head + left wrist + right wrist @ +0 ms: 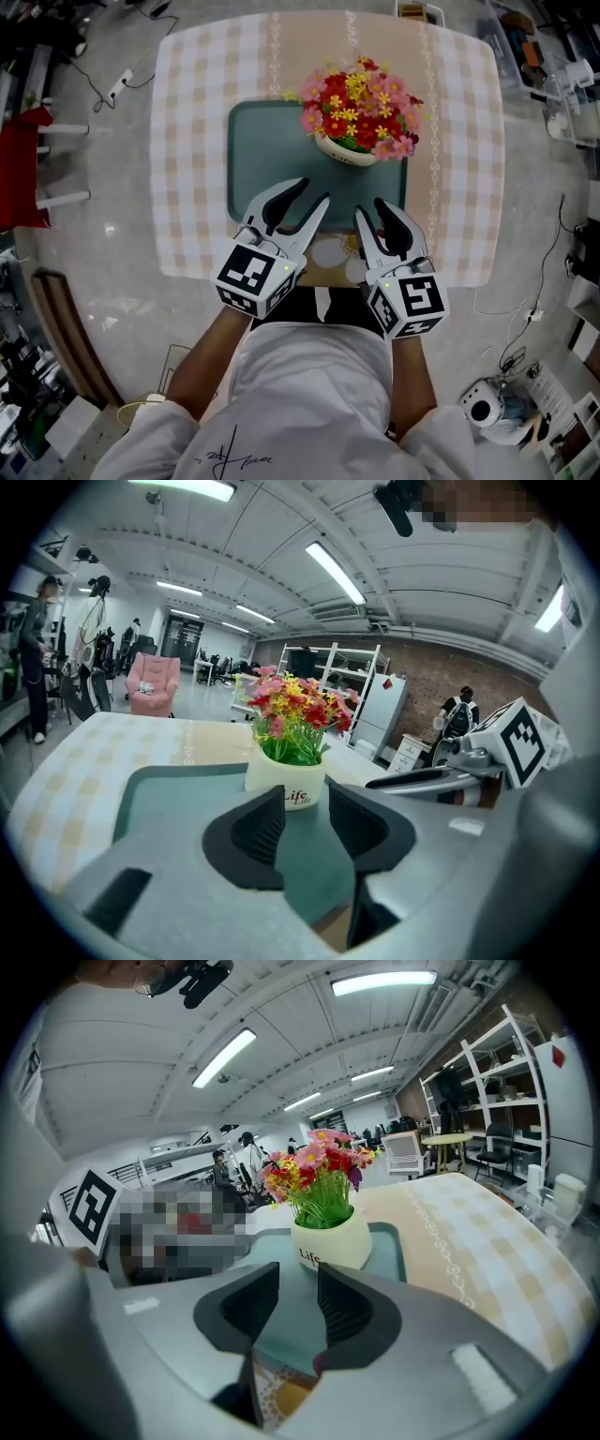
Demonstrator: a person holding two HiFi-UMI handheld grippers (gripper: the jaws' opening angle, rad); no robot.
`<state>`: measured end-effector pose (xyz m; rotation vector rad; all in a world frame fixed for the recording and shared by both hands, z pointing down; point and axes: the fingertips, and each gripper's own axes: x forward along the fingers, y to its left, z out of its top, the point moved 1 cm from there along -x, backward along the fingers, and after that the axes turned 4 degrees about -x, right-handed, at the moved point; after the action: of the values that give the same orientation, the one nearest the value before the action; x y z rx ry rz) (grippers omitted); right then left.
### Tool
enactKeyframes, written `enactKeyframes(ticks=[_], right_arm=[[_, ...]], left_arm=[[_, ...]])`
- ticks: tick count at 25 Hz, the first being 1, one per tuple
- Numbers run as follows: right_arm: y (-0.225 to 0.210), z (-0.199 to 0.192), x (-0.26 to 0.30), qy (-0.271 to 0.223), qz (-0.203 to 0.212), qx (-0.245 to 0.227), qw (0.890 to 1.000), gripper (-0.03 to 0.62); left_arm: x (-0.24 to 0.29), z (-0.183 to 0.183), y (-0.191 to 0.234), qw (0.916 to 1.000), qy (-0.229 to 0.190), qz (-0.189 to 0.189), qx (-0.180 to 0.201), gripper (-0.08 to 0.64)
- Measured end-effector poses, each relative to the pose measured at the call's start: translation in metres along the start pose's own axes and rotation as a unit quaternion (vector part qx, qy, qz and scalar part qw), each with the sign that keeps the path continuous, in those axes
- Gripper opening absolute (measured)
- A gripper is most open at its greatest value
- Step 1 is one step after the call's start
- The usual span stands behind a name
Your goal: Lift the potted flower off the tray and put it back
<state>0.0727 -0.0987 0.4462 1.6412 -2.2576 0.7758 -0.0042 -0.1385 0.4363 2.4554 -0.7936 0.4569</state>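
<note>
The potted flower [361,117] is standing upright on the grey-green tray [267,159], toward the tray's far right corner in the head view; its red, pink and yellow blooms are spreading over a cream pot [284,778] printed with the word "Life"; the tray is lying on a table [192,141] covered in a checked cloth. The 2 grippers are hovering side by side over the tray's near edge, both pointing toward the pot and apart from it. The left gripper [314,190] is holding its 2 jaws parted with only bare tray showing in the gap; the right gripper [369,208] is likewise standing open and empty, its dark ribbed pads [342,1302] touching nothing.
</note>
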Motion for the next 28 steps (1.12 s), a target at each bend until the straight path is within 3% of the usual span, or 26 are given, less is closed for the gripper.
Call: enactKeyframes(ticks=[4, 7, 13, 28], right_arm=[[0.004, -0.019, -0.014, 0.002, -0.017, 0.000, 1.000, 0.175], [-0.010, -0.003, 0.012, 0.006, -0.023, -0.002, 1.000, 0.229], [-0.026, 0.002, 0.038, 0.020, -0.041, -0.015, 0.999, 0.263], [-0.044, -0.005, 0.078, 0.052, -0.056, -0.050, 0.996, 0.341]], left_arm=[[-0.009, -0.019, -0.009, 0.9999, 0.009, -0.004, 0.003, 0.155], [0.012, -0.004, 0.013, 0.9998, 0.015, -0.006, 0.008, 0.163], [0.039, 0.001, 0.032, 0.9986, 0.031, -0.016, 0.040, 0.252], [0.071, 0.005, 0.057, 0.9968, 0.034, -0.043, 0.059, 0.325]])
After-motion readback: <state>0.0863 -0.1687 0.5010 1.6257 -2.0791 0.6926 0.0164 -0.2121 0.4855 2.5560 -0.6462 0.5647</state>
